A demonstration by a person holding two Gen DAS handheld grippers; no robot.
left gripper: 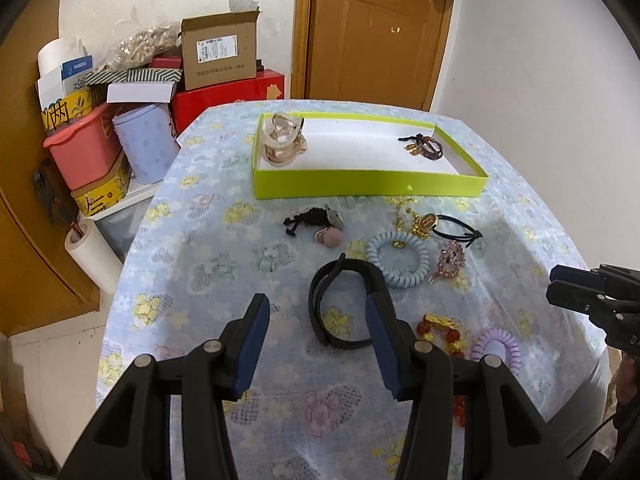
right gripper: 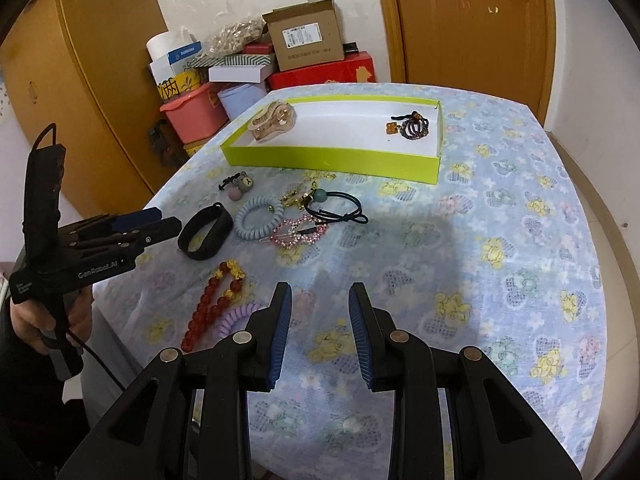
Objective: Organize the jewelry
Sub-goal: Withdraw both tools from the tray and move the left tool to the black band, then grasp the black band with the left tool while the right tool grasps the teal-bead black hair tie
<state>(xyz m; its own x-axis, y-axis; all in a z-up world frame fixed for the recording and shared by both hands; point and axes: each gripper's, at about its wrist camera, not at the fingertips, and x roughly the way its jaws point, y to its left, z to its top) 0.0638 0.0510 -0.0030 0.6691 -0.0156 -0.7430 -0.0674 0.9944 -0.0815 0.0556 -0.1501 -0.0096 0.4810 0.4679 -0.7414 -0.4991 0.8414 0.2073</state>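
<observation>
A lime-green tray at the table's far side holds a beige claw clip and a dark beaded bracelet. Loose on the cloth lie a black band, a light blue coil tie, a pink rhinestone clip, a black elastic, a bear hair tie, red-and-gold beads and a purple coil tie. My left gripper hovers open at the black band's near-left side. My right gripper is open over bare cloth, holding nothing.
Left of the table are stacked a cardboard box, a red box, a pink basket and a paper roll. A wooden door stands behind. A person's hand holds the left gripper's handle.
</observation>
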